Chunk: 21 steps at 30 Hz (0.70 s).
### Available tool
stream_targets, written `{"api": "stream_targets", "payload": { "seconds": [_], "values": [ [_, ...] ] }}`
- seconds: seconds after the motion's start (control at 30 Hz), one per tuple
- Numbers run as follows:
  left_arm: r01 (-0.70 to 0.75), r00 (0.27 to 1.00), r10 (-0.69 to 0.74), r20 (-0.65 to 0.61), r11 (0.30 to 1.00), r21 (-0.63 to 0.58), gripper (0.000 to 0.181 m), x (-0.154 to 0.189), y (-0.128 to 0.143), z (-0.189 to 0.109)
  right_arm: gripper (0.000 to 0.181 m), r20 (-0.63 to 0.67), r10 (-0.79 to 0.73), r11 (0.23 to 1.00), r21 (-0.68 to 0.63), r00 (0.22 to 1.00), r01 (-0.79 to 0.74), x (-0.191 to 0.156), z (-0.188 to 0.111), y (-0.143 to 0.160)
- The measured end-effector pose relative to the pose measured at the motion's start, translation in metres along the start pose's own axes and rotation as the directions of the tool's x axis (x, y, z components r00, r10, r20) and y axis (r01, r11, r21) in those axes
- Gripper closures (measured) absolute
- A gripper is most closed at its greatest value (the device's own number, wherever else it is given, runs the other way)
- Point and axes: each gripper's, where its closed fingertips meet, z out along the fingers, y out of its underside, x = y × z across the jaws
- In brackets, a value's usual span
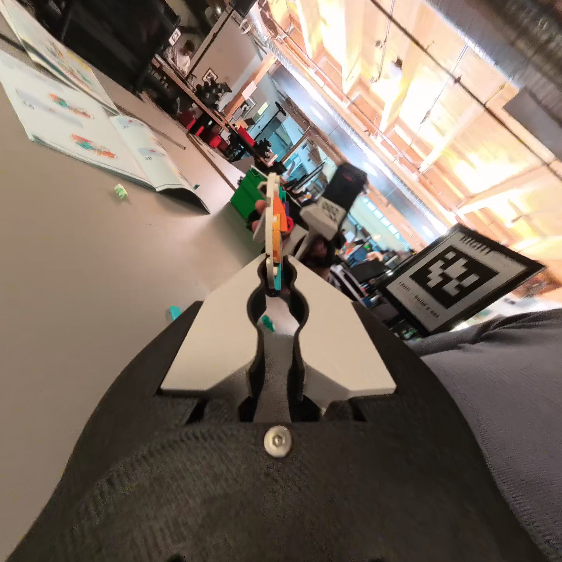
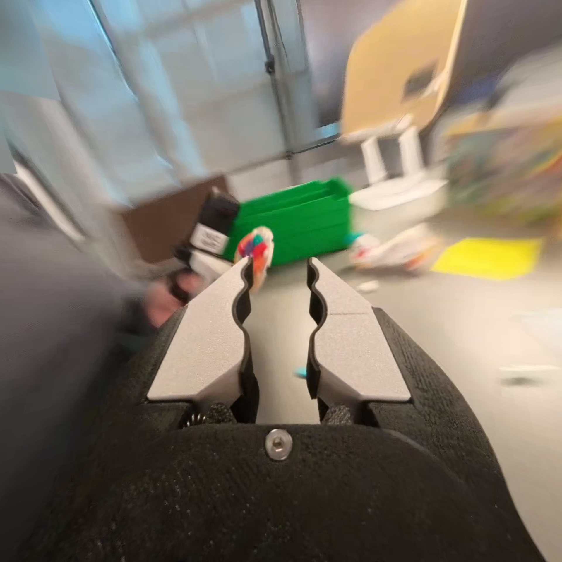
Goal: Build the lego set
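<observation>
We hold the lego model [image 1: 275, 231] in the left gripper [image 1: 276, 275] — clamped on its lower edge.

Our right gripper [image 2: 278, 267] stands parted and empty, blurred in motion, the model just off its left tip. Behind sit a green bin [image 2: 299, 220] and, on the table [image 1: 76, 273], an open booklet [image 1: 91, 137] — loose pieces [image 1: 120, 191] lie nearby.

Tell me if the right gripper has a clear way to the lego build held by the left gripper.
Probably yes: the right gripper is open and empty, and the lego build sits just past its left fingertip, nothing between them.
</observation>
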Motion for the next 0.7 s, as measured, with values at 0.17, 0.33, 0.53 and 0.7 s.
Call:
{"api": "stream_targets", "payload": {
  "seconds": [0.17, 0.33, 0.53, 0.7],
  "values": [
    [-0.087, 0.996, 0.087, 0.032, 0.996, -0.022, 0.175, 0.003, 0.008, 0.003, 0.142, 0.278, 0.415, 0.909, -0.178, 0.867, -0.378, -0.016, 0.018, 0.021],
    [-0.107, 0.992, 0.111, 0.063, 0.992, -0.063, 0.175, 0.002, 0.020, 0.008, 0.149, 0.379, 0.479, 0.878, -0.213, 0.792, -0.429, -0.028, 0.010, 0.029],
    [-0.120, 0.989, 0.131, 0.074, 0.983, -0.139, 0.175, -0.001, 0.031, 0.023, 0.171, 0.396, 0.479, 0.878, -0.218, 0.783, -0.426, -0.027, 0.001, 0.030],
    [-0.324, 0.924, 0.346, 0.161, 0.935, -0.145, 0.148, -0.012, 0.011, 0.019, 0.171, 0.194, 0.491, 0.871, -0.138, 0.849, -0.471, 0.015, -0.014, 0.021]
  ]
}}
